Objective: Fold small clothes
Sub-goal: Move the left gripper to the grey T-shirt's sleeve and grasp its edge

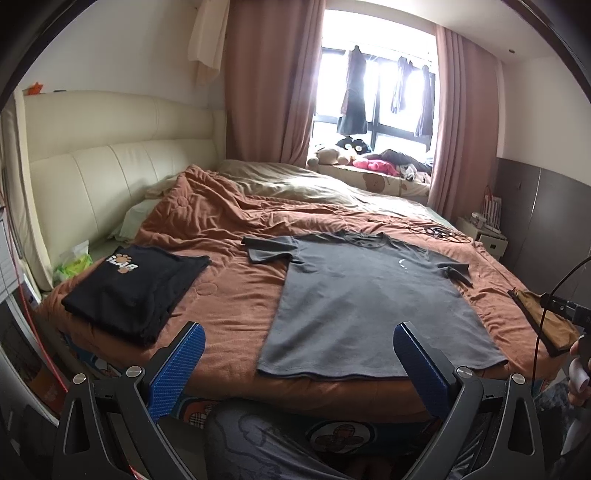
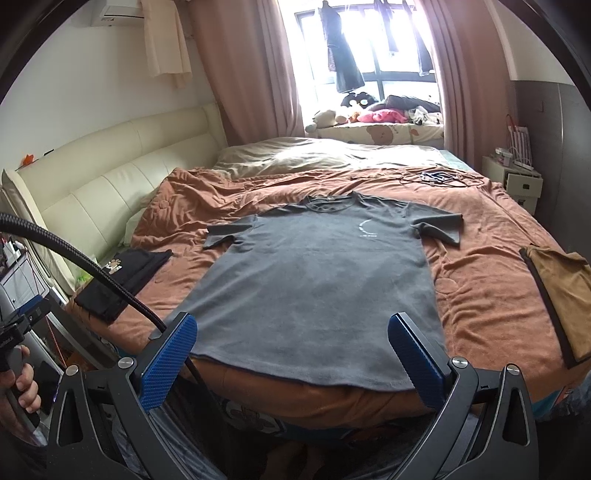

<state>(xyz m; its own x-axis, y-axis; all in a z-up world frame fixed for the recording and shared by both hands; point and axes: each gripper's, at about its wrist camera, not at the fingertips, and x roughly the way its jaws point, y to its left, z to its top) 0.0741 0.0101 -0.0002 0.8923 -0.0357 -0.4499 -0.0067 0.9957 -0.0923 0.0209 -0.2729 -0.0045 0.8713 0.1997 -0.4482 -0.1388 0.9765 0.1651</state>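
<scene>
Grey tee [image 2: 314, 280]: lying flat on bed [image 2: 480, 295], white crescent print, lettering illegible. Black tee [image 1: 136, 288]: lying folded, paw logo. Left claw [image 1: 295, 350], right claw [image 2: 291, 343]: both gaping wide, holding nothing.

Home bedroom. Before me: wide bed [image 1: 236, 295] under rumpled orange-brown quilt, cream padded headboard [image 1: 110, 173] at left. Pink curtains [image 1: 273, 92] frame bright window [image 1: 373, 85], clothes hung there. Plush toys [image 2: 332, 116] on sill. Small white nightstand [image 2: 517, 181], wall air conditioner [image 2: 116, 13].
</scene>
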